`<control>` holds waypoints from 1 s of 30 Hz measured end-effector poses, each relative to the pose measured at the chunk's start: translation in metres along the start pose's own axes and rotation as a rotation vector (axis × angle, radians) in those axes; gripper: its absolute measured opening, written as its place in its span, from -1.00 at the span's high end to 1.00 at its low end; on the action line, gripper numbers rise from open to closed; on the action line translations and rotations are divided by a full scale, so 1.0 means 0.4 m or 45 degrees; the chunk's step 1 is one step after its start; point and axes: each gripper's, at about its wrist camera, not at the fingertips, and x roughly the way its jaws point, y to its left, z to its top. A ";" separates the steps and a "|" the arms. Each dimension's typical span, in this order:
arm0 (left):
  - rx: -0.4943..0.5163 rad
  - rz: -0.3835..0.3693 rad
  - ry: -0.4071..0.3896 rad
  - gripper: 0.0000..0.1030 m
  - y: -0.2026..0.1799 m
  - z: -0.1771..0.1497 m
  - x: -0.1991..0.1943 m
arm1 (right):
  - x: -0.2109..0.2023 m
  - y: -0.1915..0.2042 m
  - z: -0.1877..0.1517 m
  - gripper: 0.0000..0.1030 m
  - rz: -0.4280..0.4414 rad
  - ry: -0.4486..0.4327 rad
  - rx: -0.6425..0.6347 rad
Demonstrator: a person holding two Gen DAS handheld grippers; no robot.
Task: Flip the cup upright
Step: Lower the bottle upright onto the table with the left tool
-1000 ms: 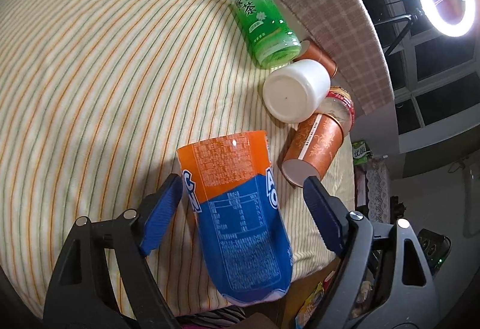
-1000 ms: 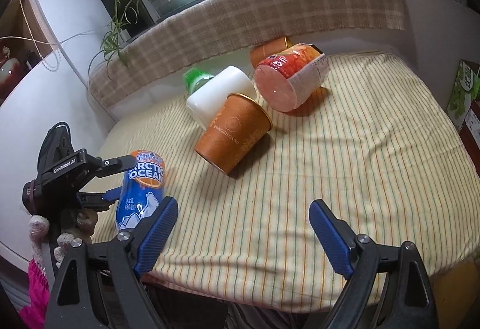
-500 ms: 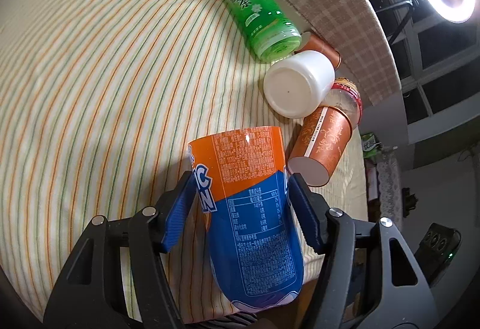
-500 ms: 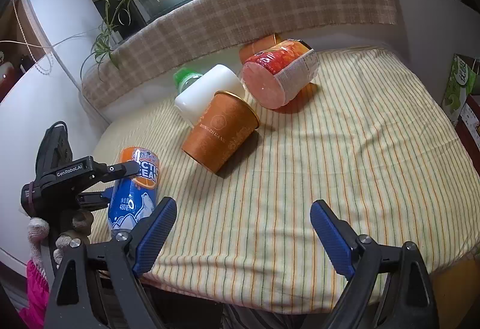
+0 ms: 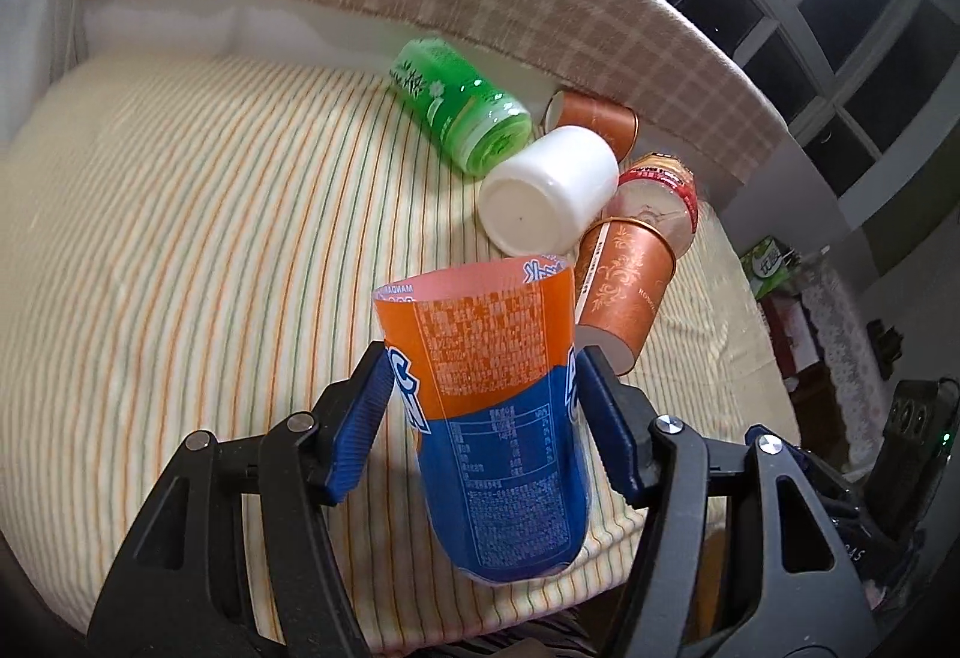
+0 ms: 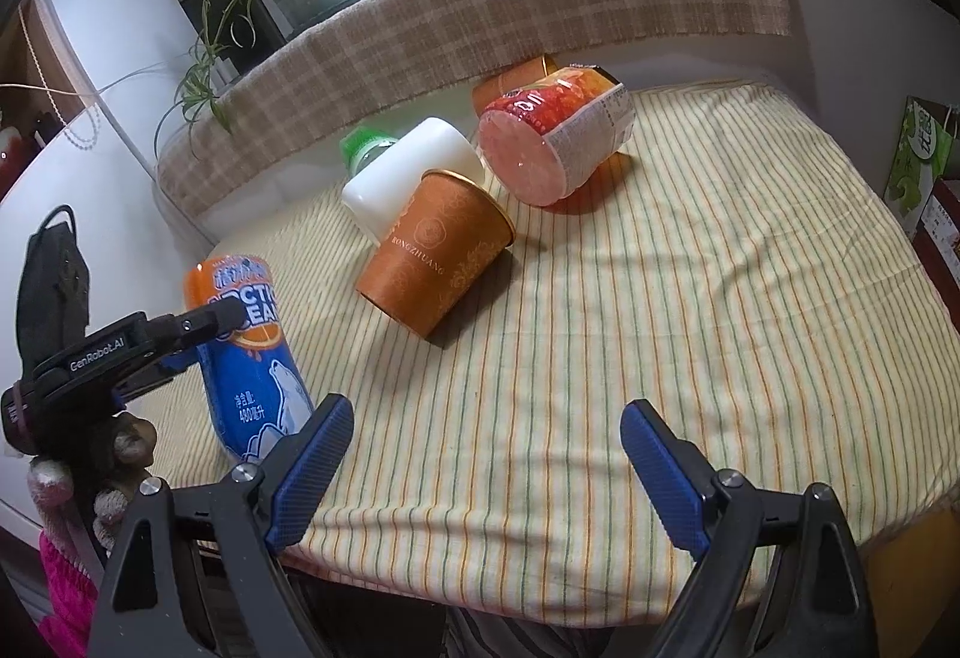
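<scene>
A: Left wrist view: your left gripper (image 5: 483, 406) has its jaws closed on the blue-and-orange cup (image 5: 492, 412), pads on both sides at the orange/blue colour break. Open orange end points away and up, and the cup looks raised off the striped bench (image 5: 180, 214) near its front edge. Judging by that, you're mid-flip.

B: Next move?

A: Keep rotating until the axis is vertical, lower the blue base flat on the cloth, then release. The wall looks thin, so don't squeeze harder. Label here is small print, unreadable.

B: Right wrist view?

A: Your right gripper (image 6: 483, 472) is wide open, holding nothing, hovering over the bench's front edge. The cup sits at far left in the left gripper, nearly upright, tilted a little. Readable: "ARCTIC OCEAN" partly covered, "480" plus Chinese characters. The gripper body reads "GenRobot.AI". The tipped brown paper cup (image 6: 435, 265) says "RONGZHUANG".
</scene>
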 end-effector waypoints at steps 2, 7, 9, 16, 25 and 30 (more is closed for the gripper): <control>0.038 0.030 -0.033 -0.24 -0.010 -0.001 -0.010 | -0.002 0.000 0.000 -0.79 0.002 -0.004 0.002; 0.157 0.126 -0.126 -0.24 -0.046 -0.009 -0.037 | -0.010 0.000 0.000 -0.79 -0.007 -0.020 0.001; 0.202 0.153 -0.149 -0.24 -0.062 -0.017 -0.043 | -0.010 -0.004 -0.001 -0.79 -0.009 -0.021 0.006; 0.347 0.219 -0.206 -0.24 -0.116 -0.054 -0.047 | -0.011 -0.008 -0.002 -0.79 -0.012 -0.024 0.017; 0.443 0.253 -0.230 -0.24 -0.156 -0.091 -0.050 | -0.015 -0.008 -0.004 -0.79 -0.018 -0.031 0.018; 0.456 0.216 -0.218 -0.24 -0.161 -0.105 -0.055 | -0.018 -0.006 -0.004 -0.79 -0.019 -0.034 0.013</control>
